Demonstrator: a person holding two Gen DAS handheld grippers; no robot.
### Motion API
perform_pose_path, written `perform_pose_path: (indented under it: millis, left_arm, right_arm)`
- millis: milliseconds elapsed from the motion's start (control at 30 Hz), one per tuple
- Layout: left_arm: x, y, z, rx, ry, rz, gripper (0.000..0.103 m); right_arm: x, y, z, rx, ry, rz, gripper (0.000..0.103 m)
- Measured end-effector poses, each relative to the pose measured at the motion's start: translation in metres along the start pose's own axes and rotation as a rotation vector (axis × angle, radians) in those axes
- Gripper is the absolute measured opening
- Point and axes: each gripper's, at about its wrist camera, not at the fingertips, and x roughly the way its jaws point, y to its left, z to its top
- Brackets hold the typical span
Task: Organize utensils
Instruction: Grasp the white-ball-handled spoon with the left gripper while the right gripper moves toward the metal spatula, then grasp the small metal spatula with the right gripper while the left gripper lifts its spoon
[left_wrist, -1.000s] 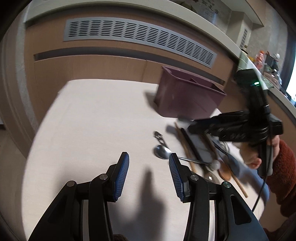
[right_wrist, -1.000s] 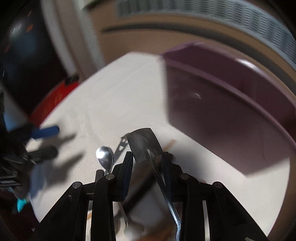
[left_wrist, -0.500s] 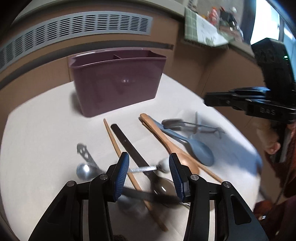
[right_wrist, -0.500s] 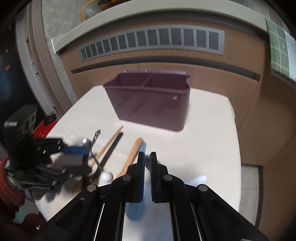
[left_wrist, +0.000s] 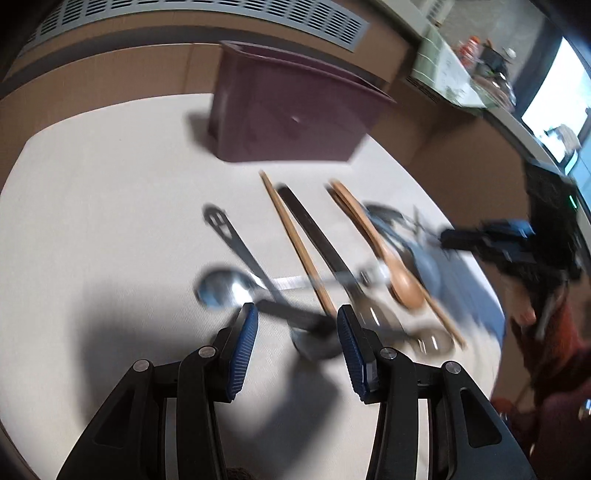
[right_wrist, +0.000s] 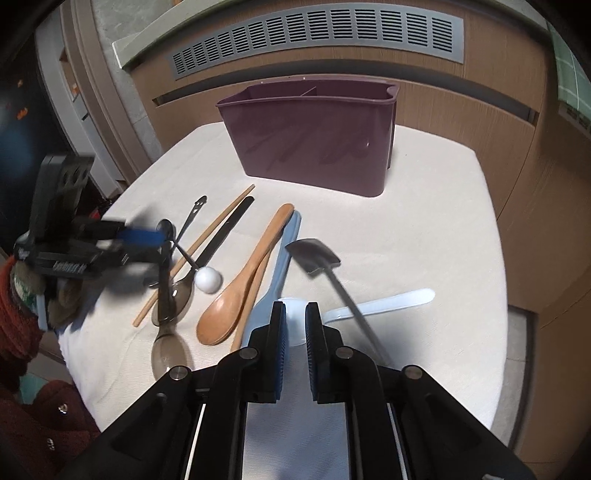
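A purple divided caddy (right_wrist: 314, 147) (left_wrist: 291, 110) stands at the back of the white table (right_wrist: 424, 221). In front of it lie several utensils: a wooden spoon (right_wrist: 236, 291) (left_wrist: 391, 262), a blue spoon (right_wrist: 280, 266), chopsticks (right_wrist: 207, 240) (left_wrist: 295, 243), a steel spoon (left_wrist: 221, 288), a metal spatula (right_wrist: 314, 254) and a white spoon (right_wrist: 388, 302). My left gripper (left_wrist: 297, 332) (right_wrist: 155, 247) is open, low over a dark handle (left_wrist: 291, 314) that lies between its fingers untouched. My right gripper (right_wrist: 295, 325) hovers above the white spoon's bowl; its jaws are opening, a narrow gap, nothing between them.
A smoky translucent spoon (right_wrist: 170, 350) lies near the table's front left edge. A person's hand in a red sleeve (right_wrist: 22, 314) holds the left gripper. Wooden cabinet fronts with a grey vent (right_wrist: 314, 40) close the back. The table drops off to the right.
The right gripper let go of the spatula, shut, pulled back from the caddy and has parted slightly. The left gripper swung right and down over the utensils.
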Motion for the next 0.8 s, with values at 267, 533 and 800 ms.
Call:
perform_pose_path:
  millis: [267, 533, 800]
  left_arm:
    - [-0.008, -0.077, 0.008, 0.377, -0.128, 0.127, 0.046]
    - [0.042, -0.092, 0.026, 0.543, 0.022, 0.151, 0.043]
    - [0.055, -0.091, 0.034, 0.494, 0.013, 0.261, 0.023]
  right_arm:
    - [0.003, 0.001, -0.007, 0.057, 0.001, 0.012, 0.011]
    - [-0.003, -0.005, -0.024, 0.076, 0.012, 0.006, 0.011]
    - [-0.010, 0.003, -0.007, -0.031, -0.020, -0.040, 0.012]
